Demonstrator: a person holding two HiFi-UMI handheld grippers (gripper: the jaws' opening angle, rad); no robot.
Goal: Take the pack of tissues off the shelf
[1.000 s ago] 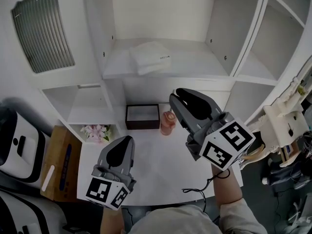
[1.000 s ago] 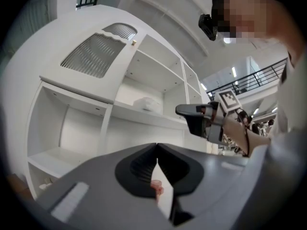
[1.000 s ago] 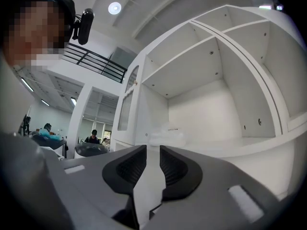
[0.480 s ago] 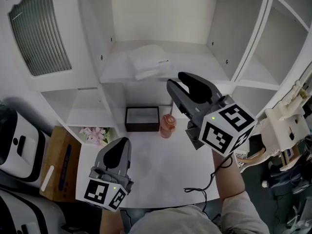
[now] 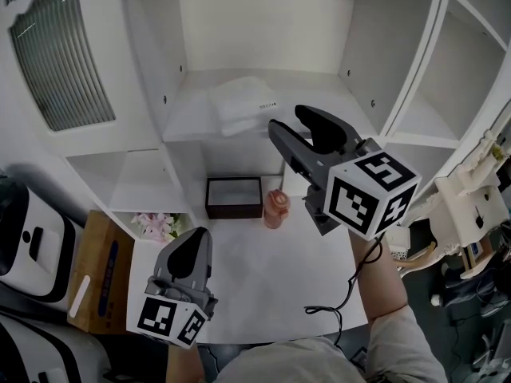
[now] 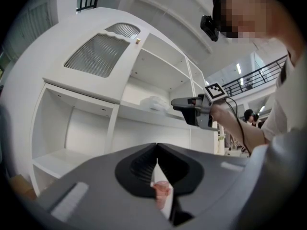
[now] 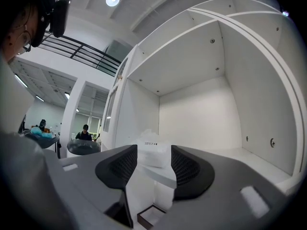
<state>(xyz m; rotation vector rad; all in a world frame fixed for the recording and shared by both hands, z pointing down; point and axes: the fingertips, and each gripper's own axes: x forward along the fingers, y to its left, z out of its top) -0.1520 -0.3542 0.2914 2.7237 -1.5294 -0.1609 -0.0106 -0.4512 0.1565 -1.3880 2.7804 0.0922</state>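
Head view: pack of tissues (image 5: 239, 106) lies on the white shelf (image 5: 327, 102), left-of-centre and close to the shelf's front edge. Right gripper (image 5: 292, 123) is held level at that front edge, tips just right of the pack, jaws spread wide with nothing clamped. Its jaws have just been opening. Whether a tip touches the pack cannot be told here. Left gripper (image 5: 194, 250) hangs low over the desk (image 5: 263, 286) near its left edge, jaws together, empty. A dark box (image 5: 234, 195) sits at the desk's back edge, and a pink cup (image 5: 274, 207) is just beside it on the right. Flowers (image 5: 157, 217) sit at the back-left corner. Left gripper view: the left gripper (image 6: 157, 159) has its jaws closed on each other, holding nothing. The pink cup (image 6: 161, 190) shows beyond them. Higher up, the pack of tissues (image 6: 154, 101) rests on the shelf (image 6: 139, 113), with the right gripper (image 6: 178, 104) level just beside it. Right gripper view: the right gripper (image 7: 154, 163) has its jaws wide apart. The pack of tissues (image 7: 152, 155) shows in the gap ahead, resting on the shelf (image 7: 230, 153) front edge, and the pads are not pressing it. The dark box (image 7: 151, 216) sits below.
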